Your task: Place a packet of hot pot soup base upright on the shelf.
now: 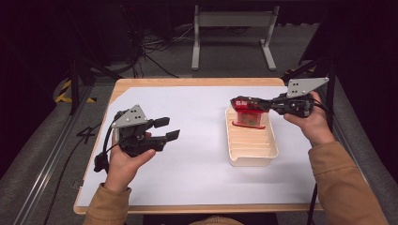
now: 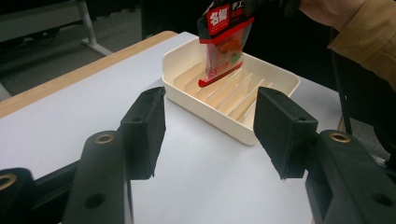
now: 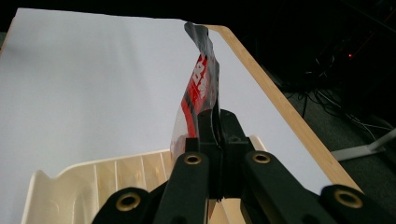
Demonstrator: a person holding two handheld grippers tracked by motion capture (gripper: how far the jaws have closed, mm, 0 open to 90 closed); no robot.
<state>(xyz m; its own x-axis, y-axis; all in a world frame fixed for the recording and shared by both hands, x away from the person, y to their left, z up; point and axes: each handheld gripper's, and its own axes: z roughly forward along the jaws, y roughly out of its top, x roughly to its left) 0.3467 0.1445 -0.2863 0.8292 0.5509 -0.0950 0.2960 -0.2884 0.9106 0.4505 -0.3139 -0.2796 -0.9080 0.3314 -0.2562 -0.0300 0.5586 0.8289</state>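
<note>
Red packet (image 2: 223, 44) clamped by right fingers (image 3: 218, 135) over ridged tray (image 2: 275, 74); left fingers (image 2: 144, 130) spread wide.

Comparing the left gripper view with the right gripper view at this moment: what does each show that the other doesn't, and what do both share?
Left gripper view: the open left gripper, and the packet's lower edge sitting between the ribs of the cream tray.
Right gripper view: the right gripper shut on the packet's edge, and the table's wooden border.
Both: packet, ribbed tray, white table cover.
</note>
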